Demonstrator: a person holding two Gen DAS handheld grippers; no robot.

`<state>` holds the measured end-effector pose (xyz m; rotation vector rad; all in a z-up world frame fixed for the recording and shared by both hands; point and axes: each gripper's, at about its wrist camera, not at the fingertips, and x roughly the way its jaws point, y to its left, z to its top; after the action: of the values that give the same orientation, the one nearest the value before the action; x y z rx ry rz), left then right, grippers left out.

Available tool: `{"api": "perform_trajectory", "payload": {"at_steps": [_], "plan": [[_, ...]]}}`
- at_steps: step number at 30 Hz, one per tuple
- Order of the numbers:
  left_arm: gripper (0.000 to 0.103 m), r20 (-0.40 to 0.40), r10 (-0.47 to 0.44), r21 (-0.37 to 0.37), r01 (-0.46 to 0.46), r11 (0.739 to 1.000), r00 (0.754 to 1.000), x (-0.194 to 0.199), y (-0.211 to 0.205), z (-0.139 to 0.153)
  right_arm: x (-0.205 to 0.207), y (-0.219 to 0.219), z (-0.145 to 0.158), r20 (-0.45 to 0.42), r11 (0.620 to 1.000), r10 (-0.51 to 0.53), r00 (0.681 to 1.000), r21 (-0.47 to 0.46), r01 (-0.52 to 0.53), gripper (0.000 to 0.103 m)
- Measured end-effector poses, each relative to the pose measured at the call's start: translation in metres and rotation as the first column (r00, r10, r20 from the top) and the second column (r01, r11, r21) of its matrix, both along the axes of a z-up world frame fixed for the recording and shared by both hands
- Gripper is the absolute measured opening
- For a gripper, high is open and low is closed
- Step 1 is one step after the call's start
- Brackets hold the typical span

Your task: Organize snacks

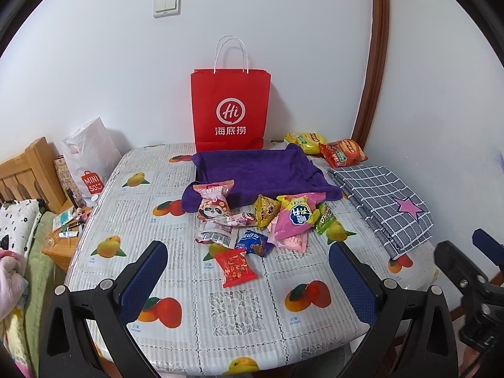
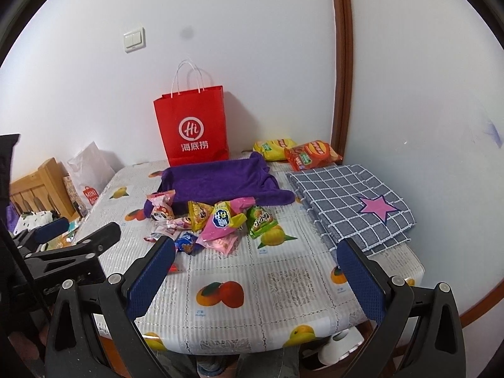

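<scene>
- No snack is held: left gripper (image 1: 249, 267) and right gripper (image 2: 256, 267) are poised over the tabletop (image 2: 283, 286), jaws wide.
- Snacks (image 1: 252, 220) lie heaped beside the purple tray (image 1: 252, 173) — the start is judged.
- A descent onto one packet is required next.

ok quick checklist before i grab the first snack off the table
1. Left claw open and empty: ok.
2. Right claw open and empty: ok.
3. Red snack packet lies alone, nearest the left claw, nothing on it: ok.
4. Purple cloth tray bare inside, ready to take snacks: ok.
5. Panda packet leans on the tray's front edge, not clear of it: not ok.
6. Red paper bag contents: cannot tell.
</scene>
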<state>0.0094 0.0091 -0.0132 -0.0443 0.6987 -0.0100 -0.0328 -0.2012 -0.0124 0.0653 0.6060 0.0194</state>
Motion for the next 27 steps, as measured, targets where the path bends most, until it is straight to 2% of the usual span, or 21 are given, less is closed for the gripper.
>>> {"api": "perform_trajectory", "payload": {"at_steps": [5,12,18,21,27], "plan": [[0.103,-0.037,0.016,-0.002,-0.016,1.000,0.999,0.024,0.010,-0.018,0.010,-0.008,-0.013,0.005,0.999,-0.029,1.000,-0.014,0.029,0.102],[0.103,-0.128,0.043,0.026,-0.040,0.999,0.991,0.058,0.031,-0.064,0.044,-0.031,-0.060,-0.065,0.999,-0.051,0.997,0.016,0.052,0.099],[0.103,-0.191,0.075,0.027,-0.071,0.997,0.979,0.086,0.057,-0.101,0.086,-0.040,-0.103,-0.141,0.999,-0.043,0.989,0.023,0.046,0.094],[0.103,-0.224,0.081,0.003,-0.082,0.997,0.971,0.101,0.070,-0.117,0.114,-0.042,-0.124,-0.199,0.999,-0.051,0.979,0.009,0.054,0.086],[0.101,-0.255,0.091,-0.022,-0.100,0.995,0.963,0.129,0.083,-0.134,0.154,-0.047,-0.157,-0.282,0.996,-0.042,0.959,0.065,0.063,0.085]]}}
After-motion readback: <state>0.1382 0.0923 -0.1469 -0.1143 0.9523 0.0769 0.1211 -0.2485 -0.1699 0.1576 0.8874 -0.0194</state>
